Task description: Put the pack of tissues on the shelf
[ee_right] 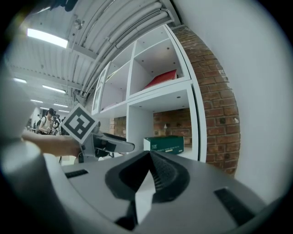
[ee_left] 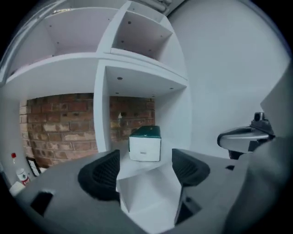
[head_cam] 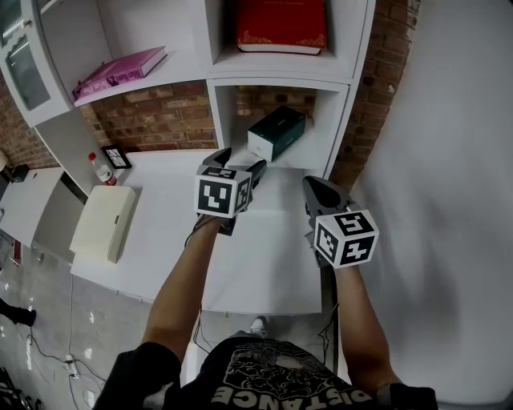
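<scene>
The pack of tissues (head_cam: 276,134), a dark green box with a white end, lies inside the lower right cubby of the white shelf (head_cam: 280,84). My left gripper (head_cam: 239,162) hovers just in front of that cubby, open, with nothing between its fingers. In the left gripper view the pack (ee_left: 145,144) stands straight ahead beyond the spread jaws of the gripper (ee_left: 144,167), apart from them. My right gripper (head_cam: 314,184) is shut and empty, lower and to the right over the table. In the right gripper view its tips (ee_right: 150,157) meet, with the pack (ee_right: 165,144) behind.
A red book (head_cam: 280,24) lies in the cubby above and a pink book (head_cam: 120,72) on the left shelf. On the white table (head_cam: 240,248) stand a small bottle (head_cam: 100,170), a picture frame (head_cam: 117,156) and a cream case (head_cam: 104,220). A white wall (head_cam: 449,160) is close on the right.
</scene>
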Available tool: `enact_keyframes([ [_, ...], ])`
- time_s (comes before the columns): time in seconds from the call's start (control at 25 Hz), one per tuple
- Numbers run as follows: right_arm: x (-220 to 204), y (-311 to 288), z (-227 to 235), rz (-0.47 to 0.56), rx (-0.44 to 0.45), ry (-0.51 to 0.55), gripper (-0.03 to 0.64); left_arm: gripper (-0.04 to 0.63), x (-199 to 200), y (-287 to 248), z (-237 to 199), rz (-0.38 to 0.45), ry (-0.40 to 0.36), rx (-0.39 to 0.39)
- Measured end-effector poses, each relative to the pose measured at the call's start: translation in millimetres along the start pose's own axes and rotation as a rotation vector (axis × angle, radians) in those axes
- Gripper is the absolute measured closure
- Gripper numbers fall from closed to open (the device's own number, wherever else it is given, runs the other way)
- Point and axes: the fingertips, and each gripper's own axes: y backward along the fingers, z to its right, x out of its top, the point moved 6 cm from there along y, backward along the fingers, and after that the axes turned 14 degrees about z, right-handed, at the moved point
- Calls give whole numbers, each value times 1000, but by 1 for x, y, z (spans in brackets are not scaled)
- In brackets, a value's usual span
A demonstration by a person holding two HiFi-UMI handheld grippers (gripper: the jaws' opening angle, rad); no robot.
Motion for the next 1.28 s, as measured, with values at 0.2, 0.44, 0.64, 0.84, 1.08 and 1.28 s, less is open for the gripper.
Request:
enact_keyframes([
  [0.2, 10, 9, -5, 14, 7, 4, 614, 364, 5, 35, 2, 37, -7, 6],
  [0.44, 20, 18, -15, 21, 27, 30, 614, 448, 9, 72, 9, 66, -22, 11],
  [0.64, 23, 25, -24, 28, 44, 48, 614, 567, 13, 94, 14, 104, -11, 32],
  [0.84, 25, 29, -27, 24, 42, 53, 614, 586, 16, 106, 10, 145, -20, 62],
  [1.08, 28, 30, -28, 25, 46, 61, 614, 586, 15, 109, 7, 140, -25, 74],
  [1.28, 29, 29, -26, 24, 46, 67, 614, 586, 14, 108, 5, 148, -11, 87],
])
